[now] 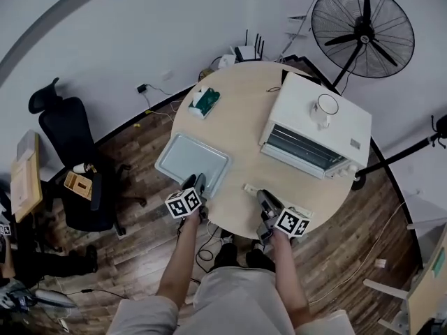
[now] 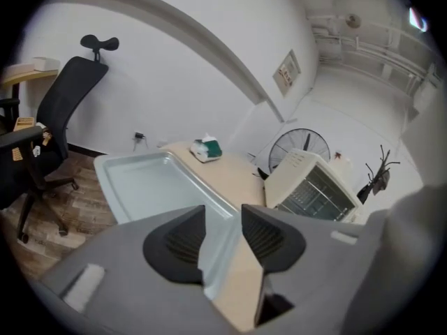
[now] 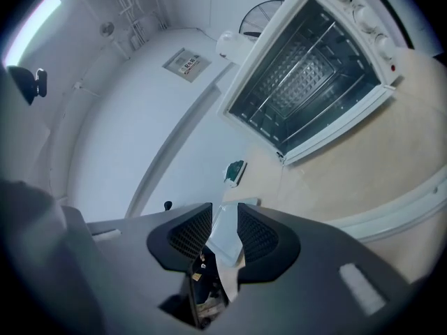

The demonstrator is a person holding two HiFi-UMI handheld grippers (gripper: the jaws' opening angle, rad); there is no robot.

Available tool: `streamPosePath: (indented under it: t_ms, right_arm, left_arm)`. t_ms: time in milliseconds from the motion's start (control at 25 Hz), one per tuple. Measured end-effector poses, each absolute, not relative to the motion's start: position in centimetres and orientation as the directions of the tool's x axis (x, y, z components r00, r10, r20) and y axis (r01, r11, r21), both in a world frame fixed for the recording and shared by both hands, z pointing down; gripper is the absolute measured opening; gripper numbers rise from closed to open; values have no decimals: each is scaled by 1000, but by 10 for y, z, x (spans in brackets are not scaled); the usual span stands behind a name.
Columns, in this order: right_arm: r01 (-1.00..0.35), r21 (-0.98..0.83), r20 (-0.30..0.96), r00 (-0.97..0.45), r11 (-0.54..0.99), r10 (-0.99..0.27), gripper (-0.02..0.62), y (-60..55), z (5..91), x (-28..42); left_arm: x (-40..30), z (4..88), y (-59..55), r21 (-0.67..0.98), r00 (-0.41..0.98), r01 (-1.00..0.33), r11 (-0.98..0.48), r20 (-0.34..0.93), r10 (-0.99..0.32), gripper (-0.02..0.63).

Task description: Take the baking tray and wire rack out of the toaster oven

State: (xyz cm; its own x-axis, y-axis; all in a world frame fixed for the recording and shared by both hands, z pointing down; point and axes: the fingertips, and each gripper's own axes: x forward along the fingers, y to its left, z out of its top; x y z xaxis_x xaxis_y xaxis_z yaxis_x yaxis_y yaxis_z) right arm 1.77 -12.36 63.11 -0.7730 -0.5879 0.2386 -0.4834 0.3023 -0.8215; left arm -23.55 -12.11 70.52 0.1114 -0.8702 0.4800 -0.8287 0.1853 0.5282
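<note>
The round pale wooden table (image 1: pixel 237 128) carries a grey baking tray (image 1: pixel 192 160) just ahead of the left gripper (image 1: pixel 195 182). A white toaster oven (image 1: pixel 314 128) stands ahead of the right gripper (image 1: pixel 264 198), and a green-and-white box (image 1: pixel 204 102) lies beyond the tray.

From where I stand, nothing here can actually be read. The framed notice (image 2: pixel 286 72) on the white wall carries lines of print too small to make out, and the little grey tag (image 1: pixel 355 143) on top of the toaster oven (image 1: pixel 314 128) is just as illegible. The cube (image 1: pixel 184 202) on the left gripper (image 1: pixel 195 181) and the cube (image 1: pixel 292 222) on the right gripper (image 1: pixel 264 198) bear only black-and-white square patterns, no letters or numbers.
</note>
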Motion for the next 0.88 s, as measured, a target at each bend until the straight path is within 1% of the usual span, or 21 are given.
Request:
streamPosePath:
  t_ms: [200,360,480,560,680,880]
  right_arm:
    - [-550,-795,244,-677,257,-694,91,-139,630,78]
    - [-537,-818,201,-605,208,-770,91,-145,617,107]
    - [-510,-845,159,-527,161,-835,91,-148,613,131]
    - [-472,-872,118,-461,131,-880,91,-150,611,148]
    - [-441,-892,85,-376,97,-923,91,-148,612,168]
    - [-400,-914,71,-315,65,-947,91,-147,615,185]
  left_arm:
    - [-143,681,-150,558,249,-829,39,431,-867,169]
    - [-79,662,-166,591,367,-803,-76,390,-845,169]
    - [-43,652,-173,642,435,-757,-121,357,-827,168]
    - [-22,647,-179,724,465,-682,-102,321,-825,169]
    - [11,635,-185,857,516,-508,-81,228,-826,169]
    - [43,610,-194,931,566,-347,-110,114,-816,168]
